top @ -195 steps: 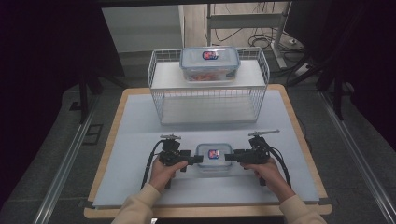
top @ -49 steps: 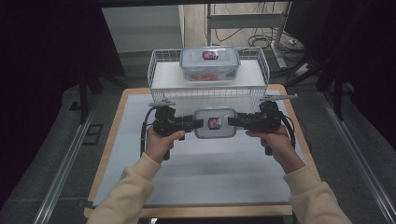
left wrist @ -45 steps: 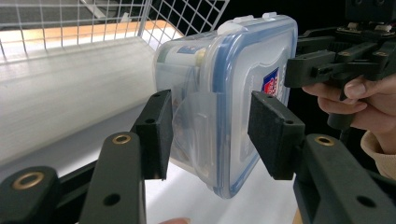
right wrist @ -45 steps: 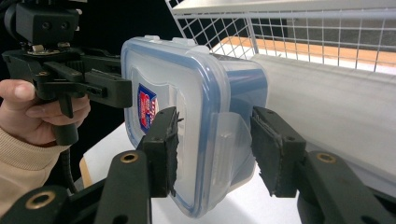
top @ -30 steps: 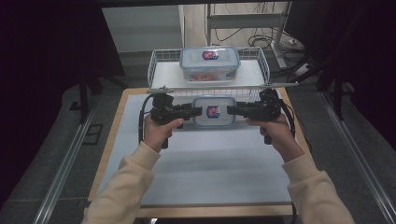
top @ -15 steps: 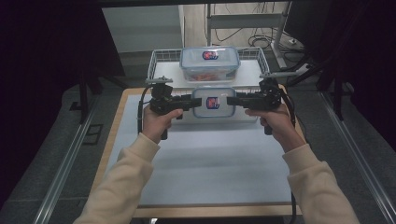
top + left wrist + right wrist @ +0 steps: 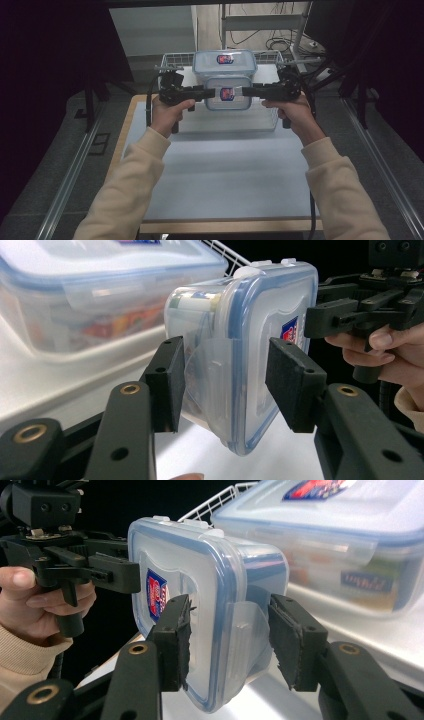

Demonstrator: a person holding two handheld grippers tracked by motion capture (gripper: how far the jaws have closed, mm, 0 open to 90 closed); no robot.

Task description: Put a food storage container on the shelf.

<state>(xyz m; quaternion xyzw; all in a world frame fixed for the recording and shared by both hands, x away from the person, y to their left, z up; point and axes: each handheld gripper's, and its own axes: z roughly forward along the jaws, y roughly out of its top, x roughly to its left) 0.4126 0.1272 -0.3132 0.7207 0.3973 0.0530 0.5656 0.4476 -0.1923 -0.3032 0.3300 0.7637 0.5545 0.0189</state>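
**Small lidded container held aloft between two grippers, before a wire basket**

At the left of the high view, the left gripper (image 7: 202, 93) was black, angular plastic, held in a hand with a cream sleeve. Its jaws stood about half spread and pinched the left end of the small container (image 7: 228, 93). That box was clear plastic with rounded corners, a blue-rimmed snap lid and a red and blue label, and it hung above the pale table (image 7: 225, 170), just in front of the wire basket (image 7: 267, 57). The basket was white-coated grid wire, and on it sat a larger container (image 7: 224, 62) of the same make. At the right, the right gripper (image 7: 248, 92) clamped the small container's other end, its jaws likewise about half spread.

The left gripper view showed what the high view could not: flat, matte pads (image 7: 167, 382) pressed on the box's base and lid around a folded locking flap, with white rolled contents dimly visible through the wall. The right gripper view showed its own fingers (image 7: 176, 640), one pad frayed at the edge, gripping the opposite flap.
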